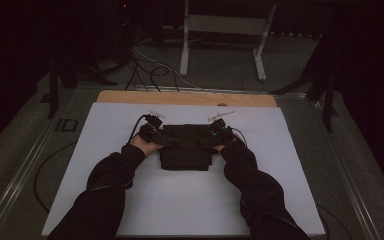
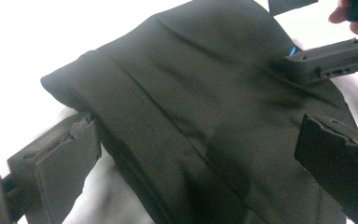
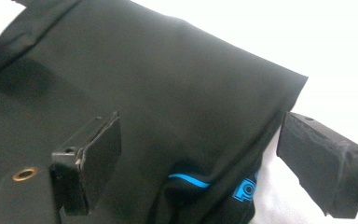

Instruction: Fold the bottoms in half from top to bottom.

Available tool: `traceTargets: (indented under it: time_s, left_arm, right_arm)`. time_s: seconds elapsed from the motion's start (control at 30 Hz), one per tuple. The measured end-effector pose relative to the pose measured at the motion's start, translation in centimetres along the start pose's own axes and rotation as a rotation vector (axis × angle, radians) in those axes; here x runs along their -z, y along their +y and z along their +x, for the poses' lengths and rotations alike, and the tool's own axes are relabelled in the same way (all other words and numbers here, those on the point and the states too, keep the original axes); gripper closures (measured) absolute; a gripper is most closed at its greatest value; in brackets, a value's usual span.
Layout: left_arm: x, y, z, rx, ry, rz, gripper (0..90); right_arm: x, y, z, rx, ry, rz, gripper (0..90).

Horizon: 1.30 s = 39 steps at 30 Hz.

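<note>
A black folded garment (image 1: 185,147) lies flat on the white sheet (image 1: 280,165) in the middle of the table. My left gripper (image 1: 155,131) is at its left edge and my right gripper (image 1: 219,134) at its right edge, each held in a hand. In the left gripper view the left gripper (image 2: 193,128) stands wide open, the dark cloth (image 2: 168,70) spread between its jaws with no pad pressing on it; the right gripper (image 2: 326,60) shows at the far side. In the right gripper view the right gripper (image 3: 198,128) also stands wide open over the cloth's (image 3: 144,70) corner, where a blue print (image 3: 242,189) shows.
The white sheet covers a wooden table whose bare far edge (image 1: 180,97) shows. Behind the table stand a white frame (image 1: 220,25) and loose cables (image 1: 150,70) on the floor. Both black sleeves (image 1: 105,190) come in from the bottom.
</note>
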State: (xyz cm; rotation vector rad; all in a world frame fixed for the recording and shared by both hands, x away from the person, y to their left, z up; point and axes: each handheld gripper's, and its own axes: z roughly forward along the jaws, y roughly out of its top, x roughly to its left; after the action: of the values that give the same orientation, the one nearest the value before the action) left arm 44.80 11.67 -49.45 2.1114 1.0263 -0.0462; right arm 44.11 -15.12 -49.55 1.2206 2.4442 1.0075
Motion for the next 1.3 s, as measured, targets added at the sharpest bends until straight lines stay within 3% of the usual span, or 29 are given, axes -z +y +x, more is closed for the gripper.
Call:
traceTargets:
  time_s: [0.3, 0.73, 1.17, 1.3]
  left_arm:
    - [0.9, 0.3, -0.9, -0.083, 0.004, -0.030, 0.0]
    - [1.9, 0.7, -1.9, -0.135, 0.020, -0.036, 0.0]
    - [3.0, 0.4, -2.5, -0.175, 0.012, -0.046, 0.0]
    - [3.5, 0.2, -2.9, -0.187, 0.004, -0.054, 0.0]
  right_arm:
    - [0.4, 0.7, 0.8, 0.033, 0.008, -0.019, 10.9]
    - [1.0, 1.1, 1.2, 0.067, 0.043, -0.025, 10.1]
    - [1.8, 1.2, 1.6, 0.097, 0.050, -0.045, 10.1]
    - [2.2, 1.1, 1.7, 0.125, 0.052, -0.051, 10.1]
